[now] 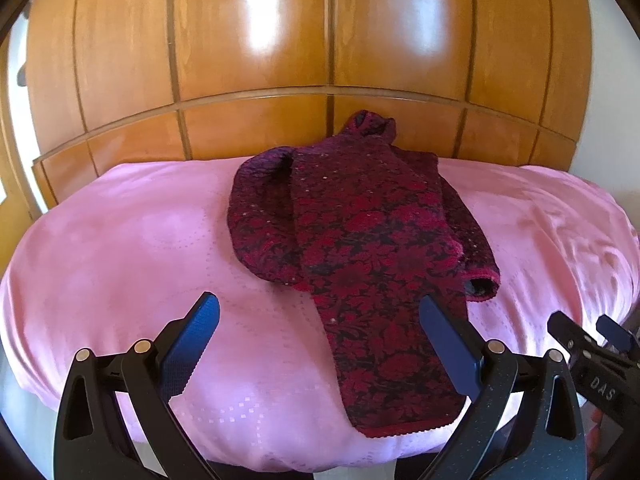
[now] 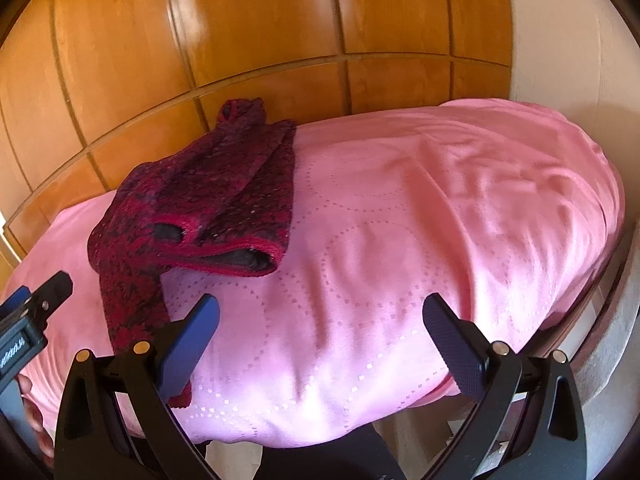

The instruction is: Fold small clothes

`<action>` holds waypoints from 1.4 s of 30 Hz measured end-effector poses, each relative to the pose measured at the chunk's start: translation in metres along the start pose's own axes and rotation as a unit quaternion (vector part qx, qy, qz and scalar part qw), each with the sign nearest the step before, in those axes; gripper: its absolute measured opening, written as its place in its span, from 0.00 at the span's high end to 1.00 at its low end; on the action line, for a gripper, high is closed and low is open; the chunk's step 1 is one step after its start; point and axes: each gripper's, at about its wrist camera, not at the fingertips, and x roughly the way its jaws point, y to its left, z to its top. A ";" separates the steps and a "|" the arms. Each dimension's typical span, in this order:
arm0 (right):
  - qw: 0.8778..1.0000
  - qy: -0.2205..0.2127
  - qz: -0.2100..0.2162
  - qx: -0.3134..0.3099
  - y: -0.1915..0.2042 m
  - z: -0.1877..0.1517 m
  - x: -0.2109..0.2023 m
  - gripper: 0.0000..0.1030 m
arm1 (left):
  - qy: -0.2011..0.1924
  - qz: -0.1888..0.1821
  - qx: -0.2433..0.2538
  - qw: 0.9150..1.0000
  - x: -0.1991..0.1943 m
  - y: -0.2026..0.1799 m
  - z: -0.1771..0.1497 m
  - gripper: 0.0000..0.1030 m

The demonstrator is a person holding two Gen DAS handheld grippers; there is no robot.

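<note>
A small dark red floral sweater [image 1: 360,232] lies on a pink cloth [image 1: 120,248], folded lengthwise into a narrow strip, with its collar at the far end and its hem near me. One sleeve cuff [image 1: 482,282] lies beside the body on the right. My left gripper [image 1: 320,312] hovers open over the near part of the sweater, nothing between its fingers. In the right wrist view the sweater [image 2: 200,200] lies to the left. My right gripper [image 2: 320,312] stands open over bare pink cloth [image 2: 400,220], to the right of the garment.
A glossy wooden panelled wall [image 1: 320,40] stands right behind the covered table. The right gripper [image 1: 588,340] shows at the lower right of the left wrist view. The left gripper [image 2: 36,296] and a hand [image 2: 34,420] show at the left edge of the right wrist view.
</note>
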 end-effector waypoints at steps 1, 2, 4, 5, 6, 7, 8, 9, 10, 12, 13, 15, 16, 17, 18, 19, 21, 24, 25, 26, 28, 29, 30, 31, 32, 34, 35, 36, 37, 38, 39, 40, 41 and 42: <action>1.000 -0.001 -0.001 0.001 0.000 0.000 0.000 0.02 | -0.001 0.000 0.004 1.000 0.000 -0.002 0.000 0.04; 1.000 -0.001 -0.001 0.002 -0.001 0.000 0.000 0.02 | -0.001 -0.001 0.006 1.000 0.000 -0.003 0.000 0.04; 1.000 -0.001 -0.001 0.001 0.000 0.000 0.000 0.02 | 0.001 -0.005 0.010 1.000 0.001 -0.007 0.001 0.04; 1.000 0.000 -0.001 0.001 0.000 0.000 0.000 0.02 | 0.002 -0.005 0.012 1.000 0.002 -0.008 0.000 0.04; 1.000 0.000 -0.002 0.002 -0.001 0.000 0.000 0.02 | 0.003 -0.007 0.015 1.000 0.002 -0.010 0.000 0.04; 1.000 -0.001 -0.003 0.003 -0.002 0.000 0.001 0.02 | 0.004 -0.008 0.016 1.000 0.002 -0.011 0.000 0.04; 1.000 -0.001 -0.004 0.004 -0.002 0.001 0.001 0.02 | 0.005 -0.010 0.018 1.000 0.002 -0.012 0.000 0.04; 1.000 -0.001 -0.005 0.007 -0.003 0.001 0.001 0.02 | 0.004 -0.011 0.019 1.000 0.002 -0.013 0.000 0.04; 1.000 -0.001 -0.006 0.008 -0.004 0.001 0.002 0.02 | 0.005 -0.012 0.021 1.000 0.002 -0.014 0.000 0.04; 1.000 -0.001 -0.007 0.011 -0.006 0.001 0.002 0.02 | 0.006 -0.016 0.024 1.000 0.002 -0.016 -0.001 0.04; 1.000 -0.001 -0.008 0.011 -0.006 0.002 0.002 0.02 | 0.007 -0.019 0.026 0.999 0.002 -0.017 -0.001 0.04; 1.000 -0.001 -0.009 0.011 -0.007 0.002 0.003 0.02 | 0.008 -0.021 0.031 0.999 0.003 -0.019 -0.002 0.04; 1.000 -0.001 -0.010 0.011 -0.007 0.002 0.003 0.02 | 0.009 -0.024 0.035 0.999 0.003 -0.022 -0.002 0.04; 1.000 -0.001 -0.011 0.011 -0.007 0.002 0.003 0.02 | 0.009 -0.025 0.037 0.999 0.003 -0.023 -0.002 0.04; 1.000 0.000 -0.011 0.011 -0.007 0.002 0.003 0.02 | 0.010 -0.026 0.039 0.999 0.004 -0.024 -0.002 0.04; 1.000 0.000 -0.011 0.011 -0.007 0.002 0.003 0.02 | 0.010 -0.027 0.041 0.999 0.004 -0.025 -0.003 0.04; 1.000 0.001 -0.013 0.012 -0.007 0.002 0.004 0.02 | 0.012 -0.029 0.044 0.999 0.005 -0.027 -0.002 0.04; 1.000 -0.001 -0.016 0.013 -0.008 0.002 0.003 0.02 | 0.014 -0.032 0.048 0.998 0.007 -0.030 -0.002 0.04; 1.000 -0.002 -0.017 0.013 -0.009 0.002 0.003 0.02 | 0.015 -0.034 0.050 0.998 0.008 -0.032 -0.003 0.04; 1.000 -0.003 -0.018 0.014 -0.009 0.003 0.003 0.02 | 0.017 -0.036 0.052 0.998 0.009 -0.033 -0.003 0.04; 1.000 -0.002 -0.020 0.014 -0.010 0.003 0.004 0.02 | 0.020 -0.038 0.056 0.997 0.012 -0.037 -0.002 0.04; 1.000 -0.001 -0.020 0.015 -0.011 0.003 0.004 0.02 | 0.022 -0.041 0.060 0.997 0.013 -0.039 -0.002 0.04; 1.000 0.000 -0.021 0.016 -0.011 0.003 0.005 0.02 | 0.023 -0.043 0.064 0.997 0.015 -0.042 -0.003 0.04; 1.000 0.000 -0.022 0.017 -0.012 0.003 0.005 0.02 | 0.024 -0.044 0.066 0.997 0.017 -0.044 -0.003 0.04; 1.000 0.001 -0.022 0.017 -0.012 0.003 0.006 0.02 | 0.026 -0.046 0.068 0.996 0.019 -0.046 -0.003 0.04; 1.000 0.002 -0.024 0.019 -0.014 0.003 0.007 0.02 | 0.034 -0.052 0.073 0.995 0.025 -0.050 -0.005 0.04; 0.999 0.002 -0.026 0.020 -0.015 0.003 0.007 0.02 | 0.040 -0.056 0.076 0.995 0.028 -0.052 -0.006 0.04; 0.999 0.003 -0.027 0.020 -0.016 0.003 0.008 0.02 | 0.046 -0.059 0.078 0.994 0.032 -0.054 -0.006 0.04; 0.999 0.003 -0.028 0.021 -0.017 0.004 0.008 0.02 | 0.054 -0.063 0.080 0.993 0.038 -0.057 -0.008 0.04; 0.999 0.003 -0.031 0.022 -0.018 0.004 0.009 0.02 | 0.062 -0.068 0.082 0.992 0.042 -0.059 -0.010 0.04; 0.999 0.003 -0.033 0.023 -0.019 0.004 0.010 0.02 | 0.074 -0.075 0.087 0.991 0.049 -0.063 -0.012 0.05; 0.999 0.004 -0.036 0.023 -0.020 0.004 0.010 0.02 | 0.081 -0.077 0.094 0.989 0.053 -0.067 -0.015 0.11; 0.999 0.004 -0.038 0.024 -0.021 0.004 0.011 0.02 | 0.090 -0.075 0.105 0.988 0.059 -0.071 -0.018 0.15; 0.999 0.005 -0.040 0.025 -0.022 0.005 0.012 0.02 | 0.099 -0.070 0.116 0.986 0.066 -0.075 -0.021 0.22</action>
